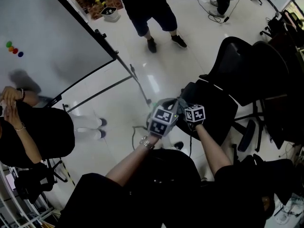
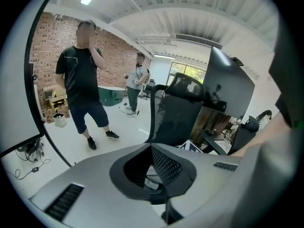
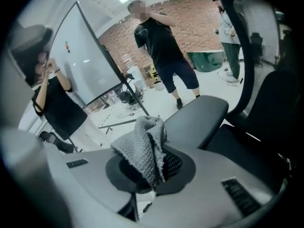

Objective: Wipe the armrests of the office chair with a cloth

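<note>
A person holds 2 grippers side by side at the black office chair (image 1: 228, 80). The right gripper (image 3: 151, 171) has its jaws clamped on a grey knitted cloth (image 3: 142, 146), which bunches up above them at the near end of the chair's armrest (image 3: 202, 118); whether cloth and armrest touch cannot be told. The left gripper (image 2: 153, 167) has its jaws pressed together, nothing between them. 1 bystander (image 1: 147, 8) stands past the whiteboard (image 1: 47, 42), another (image 1: 33, 132) at its near end.

An open office-style workspace, shown by a standing whiteboard (image 1: 52, 42), black office chairs (image 1: 237, 65), a large monitor (image 2: 228, 87), a brick wall (image 2: 47, 46) and a glossy white floor (image 1: 156, 61).
</note>
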`<action>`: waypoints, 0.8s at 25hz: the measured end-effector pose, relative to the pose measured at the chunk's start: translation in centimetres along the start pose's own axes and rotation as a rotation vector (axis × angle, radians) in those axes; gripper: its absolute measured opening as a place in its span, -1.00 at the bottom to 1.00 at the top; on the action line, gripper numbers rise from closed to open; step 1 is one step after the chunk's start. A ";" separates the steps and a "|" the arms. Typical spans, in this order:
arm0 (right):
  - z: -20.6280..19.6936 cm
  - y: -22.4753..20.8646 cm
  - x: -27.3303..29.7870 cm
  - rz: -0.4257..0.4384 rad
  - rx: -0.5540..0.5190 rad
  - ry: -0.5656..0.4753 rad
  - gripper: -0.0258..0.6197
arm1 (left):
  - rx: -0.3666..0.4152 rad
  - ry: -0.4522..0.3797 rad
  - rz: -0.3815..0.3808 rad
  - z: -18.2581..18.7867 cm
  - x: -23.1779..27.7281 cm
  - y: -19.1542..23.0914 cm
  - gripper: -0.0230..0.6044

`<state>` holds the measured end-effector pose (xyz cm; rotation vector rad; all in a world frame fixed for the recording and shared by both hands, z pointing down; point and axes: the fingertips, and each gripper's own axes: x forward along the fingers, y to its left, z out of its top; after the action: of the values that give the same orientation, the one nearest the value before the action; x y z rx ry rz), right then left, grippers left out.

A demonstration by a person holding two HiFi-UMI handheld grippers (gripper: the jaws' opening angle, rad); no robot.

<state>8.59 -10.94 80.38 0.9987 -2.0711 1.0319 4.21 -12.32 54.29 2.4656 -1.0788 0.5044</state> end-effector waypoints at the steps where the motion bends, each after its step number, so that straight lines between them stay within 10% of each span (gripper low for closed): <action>1: -1.1 1.3 -0.2 0.028 -0.016 0.015 -0.81 | 0.000 -0.001 -0.002 0.1 0.0 -0.2 -0.95; 8: -0.3 3.3 -2.7 0.121 -0.006 -0.066 -0.81 | -0.013 -0.009 -0.005 0.2 0.2 0.1 -0.95; 13: 8.9 -4.6 -5.1 -0.003 0.079 -0.227 -0.81 | -0.015 -0.004 0.014 -0.1 -0.5 0.7 -0.95; 20: 8.8 -11.6 -0.2 -0.171 0.130 -0.056 -0.81 | -0.018 0.017 0.041 -1.1 -2.2 1.7 -0.95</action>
<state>16.67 -23.02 80.19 1.2604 -1.9431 1.0709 1.34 -11.48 54.55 2.4240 -1.1249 0.5250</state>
